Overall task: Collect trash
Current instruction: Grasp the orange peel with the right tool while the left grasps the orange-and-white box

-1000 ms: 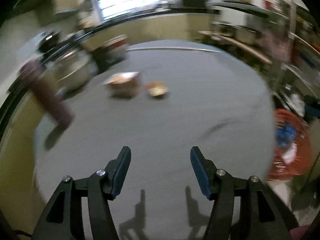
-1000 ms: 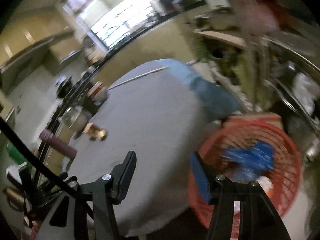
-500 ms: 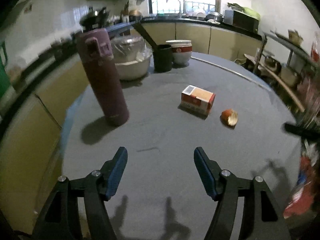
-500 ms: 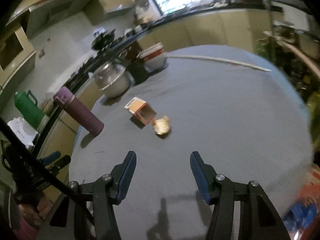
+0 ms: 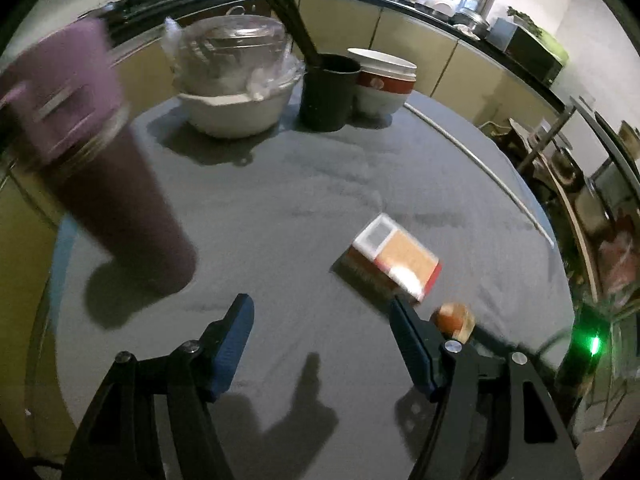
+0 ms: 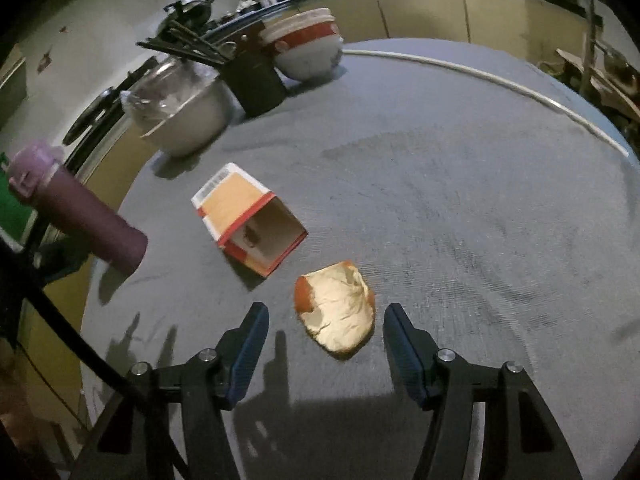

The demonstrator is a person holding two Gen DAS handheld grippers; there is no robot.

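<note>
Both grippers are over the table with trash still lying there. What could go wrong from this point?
1. The orange peel lies flat on the grey tablecloth, so the right gripper, whose jaws are opening around it, may pinch cloth or slide over it.
2. The open cardboard box sits close beside the peel and could get nudged.
3. The left gripper, empty and open, hangs near the upright purple bottle; a sideways swing might topple it.
</note>
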